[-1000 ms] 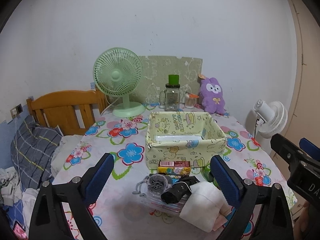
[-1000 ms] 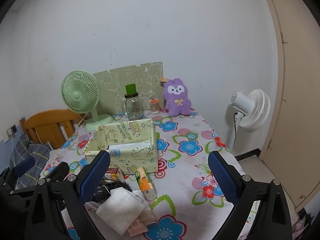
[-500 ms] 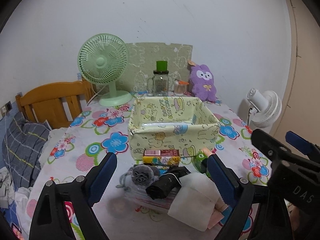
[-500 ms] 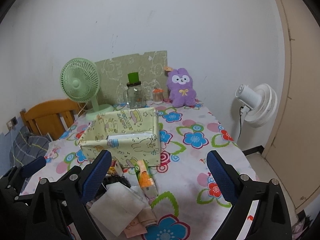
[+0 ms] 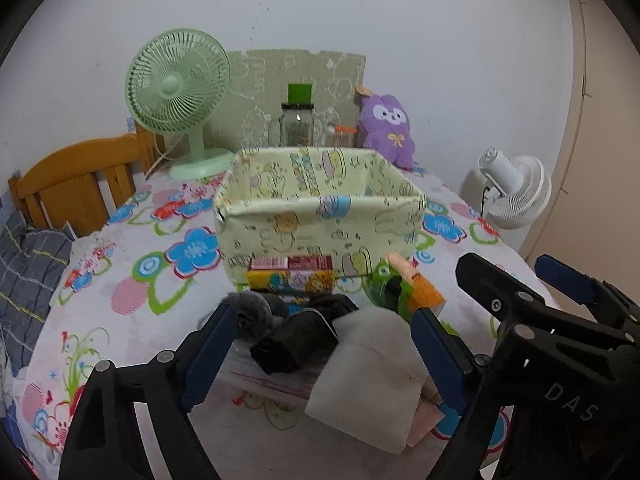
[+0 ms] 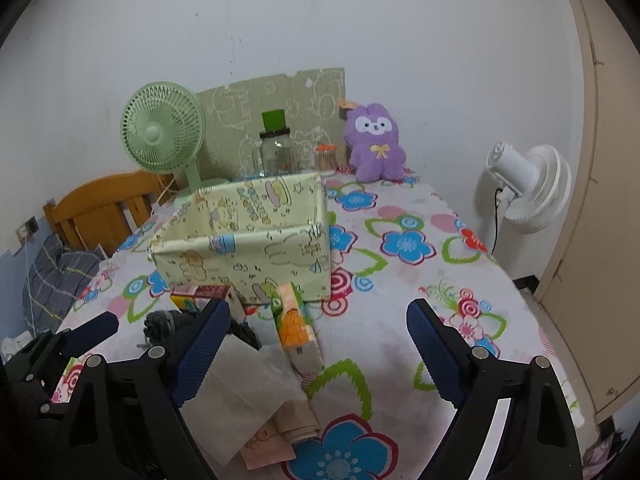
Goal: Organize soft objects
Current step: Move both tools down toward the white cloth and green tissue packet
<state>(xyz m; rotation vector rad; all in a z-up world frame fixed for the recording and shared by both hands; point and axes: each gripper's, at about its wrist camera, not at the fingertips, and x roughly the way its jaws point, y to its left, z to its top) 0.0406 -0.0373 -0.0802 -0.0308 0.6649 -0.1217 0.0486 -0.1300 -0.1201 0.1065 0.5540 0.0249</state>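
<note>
Both tongs have moved closer to the pile of soft things since a second ago. Left tongs (image 5: 322,346), blue fingers spread wide and grasping nothing, hover over a folded white cloth (image 5: 370,376) and dark rolled socks (image 5: 296,342) on the flowered tabletop (image 5: 132,280). Right tongs (image 6: 318,350) are likewise released, just beside the pile. A yellow fabric box (image 5: 320,216) stands behind the pile.

Left hand-held gripper (image 5: 320,344): jaws wide apart, nothing clamped, pointing forward and slightly down. Right hand-held gripper (image 6: 318,344): same, jaws wide apart, nothing held, level with the left. The two sit close side by side, each visible at the edge of the other's view.
</note>
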